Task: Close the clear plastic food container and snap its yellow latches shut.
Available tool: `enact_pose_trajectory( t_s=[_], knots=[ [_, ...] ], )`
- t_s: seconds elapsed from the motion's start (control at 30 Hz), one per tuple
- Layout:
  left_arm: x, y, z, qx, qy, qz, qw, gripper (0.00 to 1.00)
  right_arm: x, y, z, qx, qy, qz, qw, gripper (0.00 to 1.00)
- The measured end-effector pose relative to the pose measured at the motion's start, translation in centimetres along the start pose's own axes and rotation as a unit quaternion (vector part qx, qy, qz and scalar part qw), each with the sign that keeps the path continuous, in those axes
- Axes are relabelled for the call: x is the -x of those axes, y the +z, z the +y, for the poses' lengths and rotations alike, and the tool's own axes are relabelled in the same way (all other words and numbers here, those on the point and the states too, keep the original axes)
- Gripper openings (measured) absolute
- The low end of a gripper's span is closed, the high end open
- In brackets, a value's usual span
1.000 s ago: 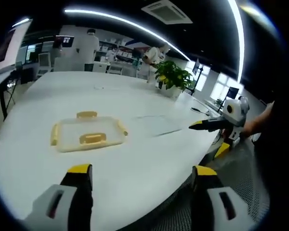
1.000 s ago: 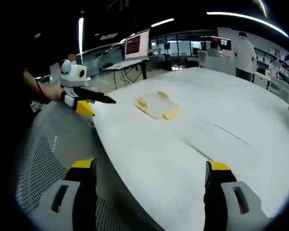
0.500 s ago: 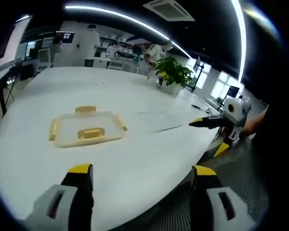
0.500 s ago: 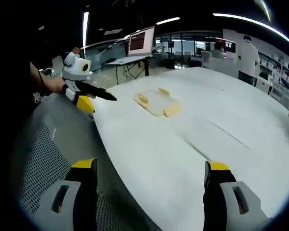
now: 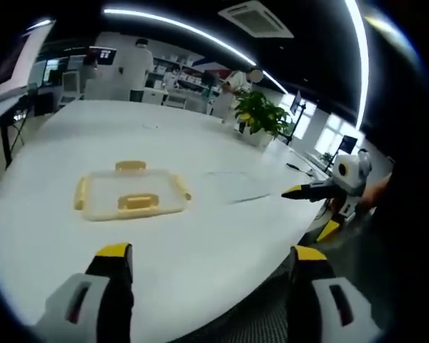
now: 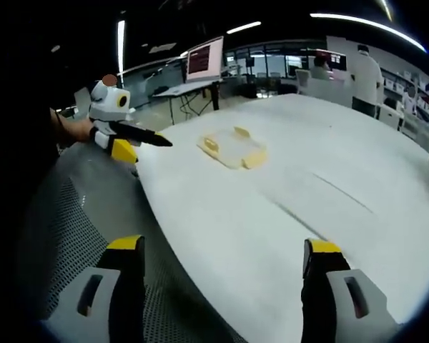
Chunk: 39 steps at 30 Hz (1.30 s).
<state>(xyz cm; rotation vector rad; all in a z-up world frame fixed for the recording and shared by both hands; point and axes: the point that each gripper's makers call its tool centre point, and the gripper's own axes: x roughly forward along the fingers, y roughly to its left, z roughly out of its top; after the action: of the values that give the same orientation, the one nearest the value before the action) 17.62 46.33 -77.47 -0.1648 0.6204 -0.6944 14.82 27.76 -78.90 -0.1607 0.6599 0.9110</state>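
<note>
Large white table [image 5: 222,236], smooth matte top, rounded edge; faint seam line across it in both views. One clear plastic food container [image 5: 129,196] lying flat on the table, rectangular with rounded corners, lid on it. Yellow latches [image 5: 136,203] countable in left gripper view: four, one on each side, near one [image 5: 136,203], far one [image 5: 130,166], left one [image 5: 79,194], right one [image 5: 182,189]. Whether snapped down: cannot tell. Same container [image 6: 232,148] in right gripper view, small, well ahead on the table, three latches discernible there.

Left gripper [image 5: 209,259] low at the table's near edge, jaws spread wide, grey bodies with yellow tips, nothing between them; container ahead of it and well apart. Right gripper [image 6: 226,252] likewise wide open, empty, over the table edge, well apart from the container.

Right gripper also visible from the side in left gripper view [image 5: 299,192], off the table's right edge, dark pointed jaw with yellow tip, hand behind it. Left gripper seen in right gripper view [image 6: 157,141], just at the table edge, near the container but not touching.

Nothing on the table between grippers and container. Grey perforated mesh surface [image 6: 71,229] below the table edge. One potted green plant [image 5: 259,116] at the far side of the table. Person in white [image 5: 134,70] standing beyond the table. Monitor on a desk [image 6: 204,61] in the background. Long ceiling light strips [image 5: 179,30].
</note>
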Motion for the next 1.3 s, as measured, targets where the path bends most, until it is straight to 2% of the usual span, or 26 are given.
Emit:
enact_pose_trajectory(
  t_s=[0.47,0.8,0.97,1.1,1.3],
  knots=[
    [-0.1,-0.1,-0.2,0.004,-0.007,0.001,1.0,0.84,0.1,0.0,-0.5,0.008,-0.008,-0.002,0.9999,0.89],
    [0.2,0.4,-0.1,0.004,-0.004,-0.008,1.0,0.83,0.3,0.6,-0.4,-0.012,-0.004,-0.012,0.9998,0.89],
    [0.2,0.3,0.0,0.001,-0.005,-0.005,1.0,0.81,0.3,0.7,-0.4,-0.012,-0.005,-0.014,0.9998,0.88],
    [0.6,0.9,-0.3,-0.021,-0.006,-0.01,0.9997,0.7,0.4,0.6,-0.5,-0.018,-0.005,-0.009,0.9998,0.86],
    [0.8,1.0,0.1,-0.016,0.0,-0.015,0.9998,0.72,0.4,0.7,0.2,0.003,0.008,0.001,1.0,0.86]
  ],
)
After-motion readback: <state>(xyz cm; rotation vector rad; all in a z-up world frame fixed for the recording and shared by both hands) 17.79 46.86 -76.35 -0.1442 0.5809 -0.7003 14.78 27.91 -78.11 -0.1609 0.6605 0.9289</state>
